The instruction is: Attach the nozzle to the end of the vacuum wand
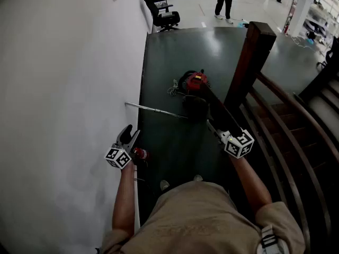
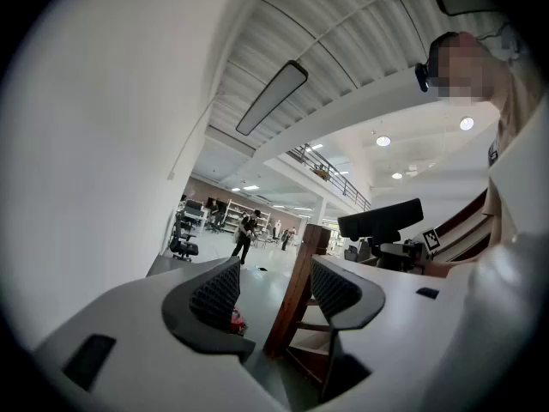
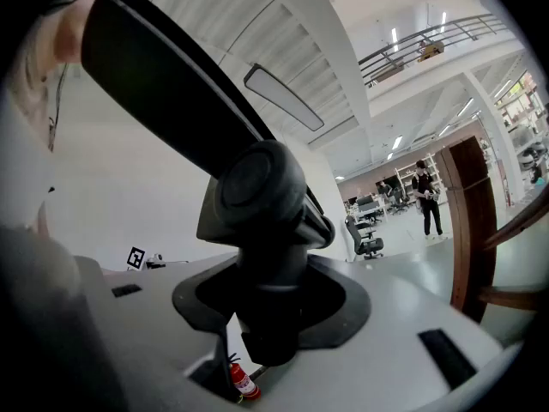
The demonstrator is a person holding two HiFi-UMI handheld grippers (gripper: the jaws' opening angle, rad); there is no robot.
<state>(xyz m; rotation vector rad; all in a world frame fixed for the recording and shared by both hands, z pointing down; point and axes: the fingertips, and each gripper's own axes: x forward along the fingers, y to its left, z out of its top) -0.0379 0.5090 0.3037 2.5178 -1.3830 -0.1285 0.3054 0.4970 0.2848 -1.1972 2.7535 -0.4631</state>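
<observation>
Dim foreground, bright background, fisheye distortion

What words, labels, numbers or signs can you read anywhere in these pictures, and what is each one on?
No text can be read anywhere here.
Marker cubes: black-and-white square patterns only, no letters.
Red fire extinguisher: label too small to read.
Red vacuum body: label blurred.
Black nozzle in the right gripper: no print visible.

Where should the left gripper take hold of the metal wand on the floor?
Probably grip the wand mid-shaft from above, jaws across it: it lies flat on the floor, and its free end by the wall must stay clear for the nozzle.
</observation>
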